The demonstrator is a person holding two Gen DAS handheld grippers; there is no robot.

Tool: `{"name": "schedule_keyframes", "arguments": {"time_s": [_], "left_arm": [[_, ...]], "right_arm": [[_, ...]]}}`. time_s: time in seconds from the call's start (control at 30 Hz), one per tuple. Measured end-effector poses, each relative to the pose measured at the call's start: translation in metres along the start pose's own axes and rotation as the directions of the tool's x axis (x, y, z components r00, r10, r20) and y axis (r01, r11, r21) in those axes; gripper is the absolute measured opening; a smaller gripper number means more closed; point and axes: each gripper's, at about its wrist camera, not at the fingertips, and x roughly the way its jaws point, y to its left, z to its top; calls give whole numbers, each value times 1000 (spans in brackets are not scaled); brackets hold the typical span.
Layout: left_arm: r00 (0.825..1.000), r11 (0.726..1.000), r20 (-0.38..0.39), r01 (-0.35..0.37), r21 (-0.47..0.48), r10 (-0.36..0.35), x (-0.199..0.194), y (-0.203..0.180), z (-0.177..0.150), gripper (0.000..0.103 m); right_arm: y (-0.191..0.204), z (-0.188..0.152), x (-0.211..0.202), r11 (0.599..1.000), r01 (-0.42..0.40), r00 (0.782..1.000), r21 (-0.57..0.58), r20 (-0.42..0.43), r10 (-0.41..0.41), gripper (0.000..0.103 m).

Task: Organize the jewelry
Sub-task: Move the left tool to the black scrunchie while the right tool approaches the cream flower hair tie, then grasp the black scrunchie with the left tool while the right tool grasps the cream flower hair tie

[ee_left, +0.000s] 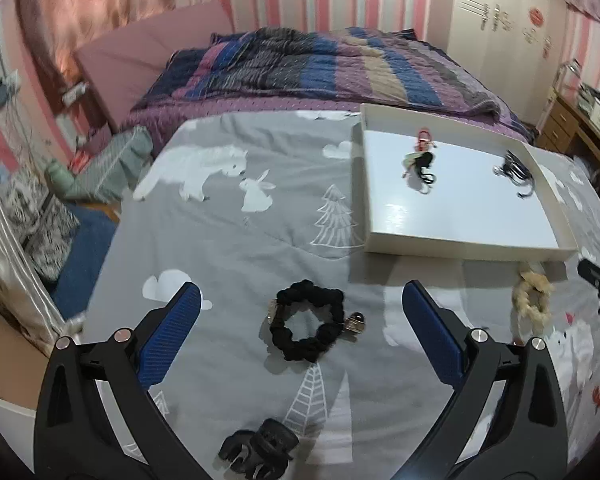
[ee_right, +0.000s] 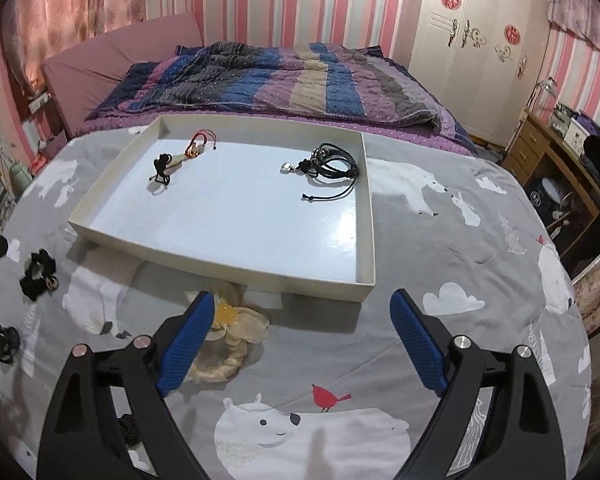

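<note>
left hand-held gripper: spread, over 1 black scrunchie on bed | right hand-held gripper: spread, empty | tray: 2 jewelry bundles | 1 black claw clip, 1 cream scrunchie on bed

White shallow tray on bed holds red-cord bracelet at 11 o'clock, black cord bracelet bundle at 1 o'clock. Outside the tray: black scrunchie flat, black claw clip at 6 o'clock of it, cream flower scrunchie near tray's front edge.
</note>
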Motion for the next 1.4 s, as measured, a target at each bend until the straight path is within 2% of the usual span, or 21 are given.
{"name": "schedule_keyframes", "arguments": {"time_s": [0.27, 0.4, 0.6, 0.7, 0.73, 0.83, 0.9, 1.03, 1.1, 1.3, 1.4], "left_arm": [[996, 999, -84, -38, -29, 36, 43, 16, -4, 98], [993, 998, -121, -19, -56, 12, 53, 24, -4, 84], [989, 998, -144, -26, -53, 18, 61, 24, -6, 79], [986, 999, -166, -23, -42, 15, 68, 20, -7, 70], [985, 999, -174, -22, -40, 14, 70, 20, -8, 67], [980, 999, -199, -23, -35, 16, 79, 17, -10, 61], [979, 999, -202, -19, -32, 12, 81, 16, -11, 57], [979, 1000, -202, 11, -29, -17, 79, 12, -11, 37], [980, 1000, -200, 12, -16, -15, 80, 8, -12, 33], [980, 1000, -196, 11, -13, -13, 80, 4, -11, 32], [982, 1000, -190, 12, -7, -13, 80, 2, -12, 25]], "right_arm": [[7, -12, 25, 999, 30, 999, -25, -33, -30, 90], [9, -15, 30, 1000, 15, 999, -27, -42, -16, 90], [14, -19, 33, 999, -4, 999, -39, -50, 2, 89], [15, -20, 37, 999, 1, 998, -46, -56, -3, 88], [15, -20, 40, 999, 2, 998, -46, -63, -5, 87], [15, -22, 46, 999, -23, 997, -39, -81, 20, 74], [17, -22, 47, 999, -40, 996, -36, -87, 37, 72], [21, -24, 47, 997, -56, 995, -46, -83, 52, 65], [23, -25, 48, 997, -69, 994, -44, -88, 65, 63], [26, -30, 58, 989, -146, 978, -23, -153, 141, 57], [32, -31, 59, 989, -139, 981, -48, -140, 131, 51]]}}
